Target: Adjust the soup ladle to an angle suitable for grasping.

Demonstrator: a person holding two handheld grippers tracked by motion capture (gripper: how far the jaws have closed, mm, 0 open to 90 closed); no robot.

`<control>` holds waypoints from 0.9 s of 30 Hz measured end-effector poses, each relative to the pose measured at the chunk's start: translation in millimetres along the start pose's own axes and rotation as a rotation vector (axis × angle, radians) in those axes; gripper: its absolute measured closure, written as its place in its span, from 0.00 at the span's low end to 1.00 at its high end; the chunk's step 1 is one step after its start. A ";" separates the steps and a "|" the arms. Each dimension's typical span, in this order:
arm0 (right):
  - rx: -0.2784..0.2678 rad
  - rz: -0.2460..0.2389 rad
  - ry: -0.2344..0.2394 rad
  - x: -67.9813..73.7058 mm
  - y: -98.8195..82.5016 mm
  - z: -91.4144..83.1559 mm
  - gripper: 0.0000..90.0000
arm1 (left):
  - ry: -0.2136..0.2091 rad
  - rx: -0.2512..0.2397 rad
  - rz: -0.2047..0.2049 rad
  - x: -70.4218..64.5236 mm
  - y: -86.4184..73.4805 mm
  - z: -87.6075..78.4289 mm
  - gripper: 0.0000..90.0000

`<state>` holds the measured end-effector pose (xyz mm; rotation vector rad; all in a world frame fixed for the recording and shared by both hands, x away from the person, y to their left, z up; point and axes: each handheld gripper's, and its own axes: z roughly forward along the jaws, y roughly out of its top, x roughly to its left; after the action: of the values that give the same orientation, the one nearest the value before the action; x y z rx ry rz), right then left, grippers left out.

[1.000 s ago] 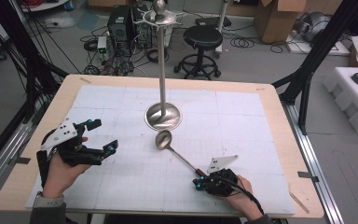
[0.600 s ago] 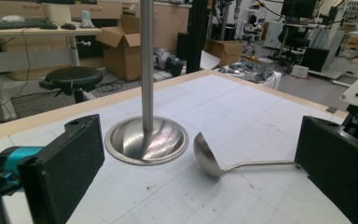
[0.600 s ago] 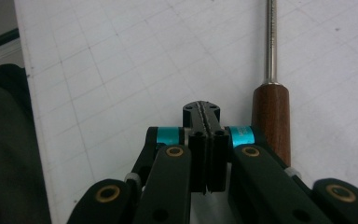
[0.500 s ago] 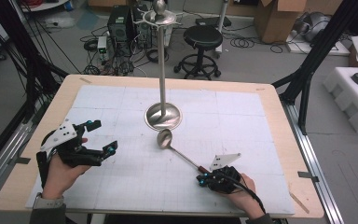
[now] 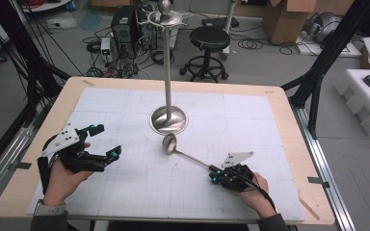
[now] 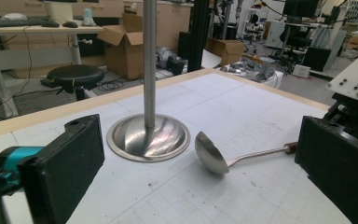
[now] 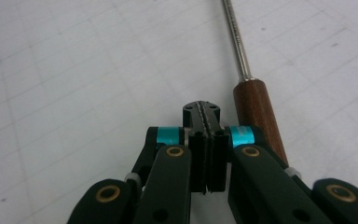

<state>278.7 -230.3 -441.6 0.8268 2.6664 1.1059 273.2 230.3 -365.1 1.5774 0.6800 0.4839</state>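
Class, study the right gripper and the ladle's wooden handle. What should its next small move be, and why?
Probably open the jaws and shift sideways over the wooden handle. The right gripper has its jaws pressed together on nothing, and the handle lies just beside them on the table, not between them. The ladle rests with its bowl near the stand's base, ungripped.

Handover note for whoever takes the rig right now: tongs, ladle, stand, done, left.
Left tongs: open, hovering at the table's left side, holding nothing.
Right tongs: shut and empty, beside the ladle's wooden handle, not around it.
Ladle: lies on the mat, its bowl near the stand's base.
Stand: upright mid-table, hooks at top bare.
Done: nothing gripped yet.
Left: probably open the right tongs, grip the handle, lift the ladle and hang it on the stand.
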 end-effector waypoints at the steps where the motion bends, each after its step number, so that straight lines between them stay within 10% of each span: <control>1: 0.000 -0.002 -0.006 -1.6 0.3 0.1 1.00 | 0.000 0.001 0.000 0.1 0.0 -0.2 0.02; 27: -0.056 0.061 -0.129 -54.2 6.8 6.3 1.00 | 0.010 0.011 0.001 0.5 -1.2 1.7 0.02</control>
<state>329.2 -251.6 -445.6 0.9409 2.5093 1.0964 274.4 229.4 -366.6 1.5865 0.6901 0.4896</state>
